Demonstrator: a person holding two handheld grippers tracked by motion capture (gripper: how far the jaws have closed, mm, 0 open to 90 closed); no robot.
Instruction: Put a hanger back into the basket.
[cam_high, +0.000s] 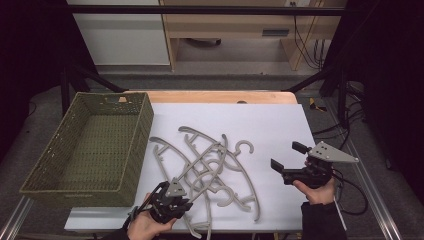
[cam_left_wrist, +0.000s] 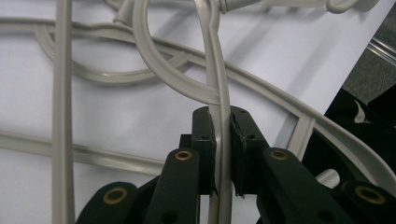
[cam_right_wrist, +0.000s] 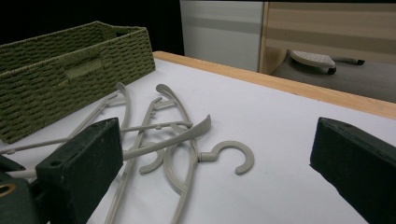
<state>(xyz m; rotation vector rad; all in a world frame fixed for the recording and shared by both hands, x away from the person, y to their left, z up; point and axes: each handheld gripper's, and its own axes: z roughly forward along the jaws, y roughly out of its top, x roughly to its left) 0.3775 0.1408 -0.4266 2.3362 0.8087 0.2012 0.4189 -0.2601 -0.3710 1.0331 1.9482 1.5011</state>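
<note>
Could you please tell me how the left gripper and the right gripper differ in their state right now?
The left gripper is shut on a grey hanger bar; the right gripper is open and holds nothing. The left sits at the tangled hanger pile, while the right is apart from it, over bare white sheet. Both are black and hand-held.

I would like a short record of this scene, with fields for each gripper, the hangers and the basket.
left gripper: shut on a hanger bar, at the near edge of the pile
right gripper: open, holding nothing, to the right of the pile
hangers: grey, tangled in a pile on the white sheet
basket: green woven, left of the hangers, nothing in it
</note>
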